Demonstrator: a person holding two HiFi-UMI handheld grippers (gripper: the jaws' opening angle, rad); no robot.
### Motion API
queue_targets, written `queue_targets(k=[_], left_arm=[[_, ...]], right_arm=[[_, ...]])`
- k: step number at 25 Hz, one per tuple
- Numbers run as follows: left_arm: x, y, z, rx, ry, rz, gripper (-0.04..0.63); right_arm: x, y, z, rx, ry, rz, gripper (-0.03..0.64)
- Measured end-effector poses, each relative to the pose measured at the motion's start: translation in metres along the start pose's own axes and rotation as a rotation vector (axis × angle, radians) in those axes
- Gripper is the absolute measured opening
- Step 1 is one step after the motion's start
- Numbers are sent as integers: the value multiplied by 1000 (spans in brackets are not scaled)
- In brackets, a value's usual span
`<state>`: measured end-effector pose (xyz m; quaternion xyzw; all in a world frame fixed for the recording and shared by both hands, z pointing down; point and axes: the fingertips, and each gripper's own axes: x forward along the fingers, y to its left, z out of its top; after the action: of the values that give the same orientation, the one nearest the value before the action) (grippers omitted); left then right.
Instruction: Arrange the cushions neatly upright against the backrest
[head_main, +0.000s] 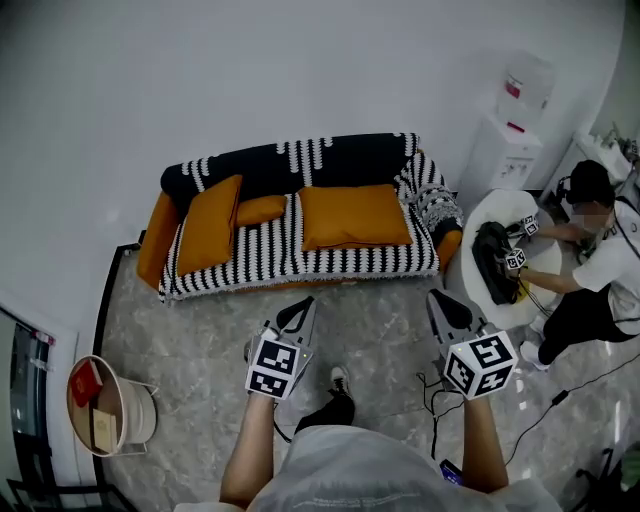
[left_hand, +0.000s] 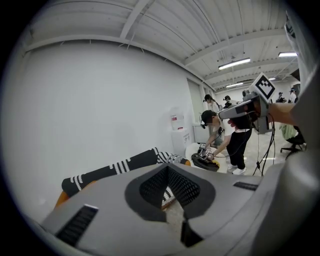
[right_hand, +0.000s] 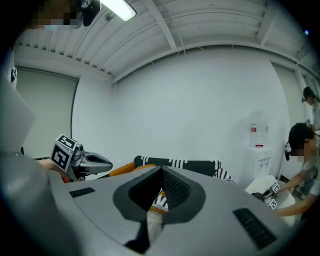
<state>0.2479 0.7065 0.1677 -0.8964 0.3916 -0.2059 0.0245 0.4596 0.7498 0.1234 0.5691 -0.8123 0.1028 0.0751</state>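
A sofa (head_main: 300, 255) under a black-and-white striped cover stands against the far wall. One large orange cushion (head_main: 208, 225) leans at its left end. A small orange cushion (head_main: 262, 209) lies beside it at the backrest, and another large one (head_main: 352, 215) rests tilted on the right seat. My left gripper (head_main: 304, 305) and right gripper (head_main: 438, 298) hover over the floor short of the sofa's front edge, both shut and empty. In the left gripper view the sofa back (left_hand: 110, 170) shows above the closed jaws; the right gripper view shows the sofa back (right_hand: 180, 164) too.
A person (head_main: 600, 250) works at a round white table (head_main: 500, 215) right of the sofa, with a water dispenser (head_main: 505, 140) behind. A round basket (head_main: 105, 405) with a red book stands at the left. Cables (head_main: 560, 395) trail on the marble floor at the right.
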Motion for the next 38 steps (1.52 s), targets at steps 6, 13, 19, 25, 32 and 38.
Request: queue_targets(k=[6, 13, 19, 25, 32, 38], left_arm=[[56, 61, 8, -25, 0, -6, -5], [111, 116, 5, -40, 16, -28, -5], [143, 149, -4, -50, 33, -37, -5], [173, 166, -18, -72, 79, -43, -5], [213, 183, -24, -83, 121, -20, -5], [257, 200, -46, -108, 173, 7, -5]], right_arm=[[66, -28, 22, 0, 31, -22, 3], [133, -56, 33, 41, 42, -44, 3], [164, -84, 23, 37, 71, -101, 3], [198, -105, 21, -24, 125, -147, 3], [238, -139, 12, -7, 168, -121, 3], [283, -182, -13, 20, 223, -103, 3]])
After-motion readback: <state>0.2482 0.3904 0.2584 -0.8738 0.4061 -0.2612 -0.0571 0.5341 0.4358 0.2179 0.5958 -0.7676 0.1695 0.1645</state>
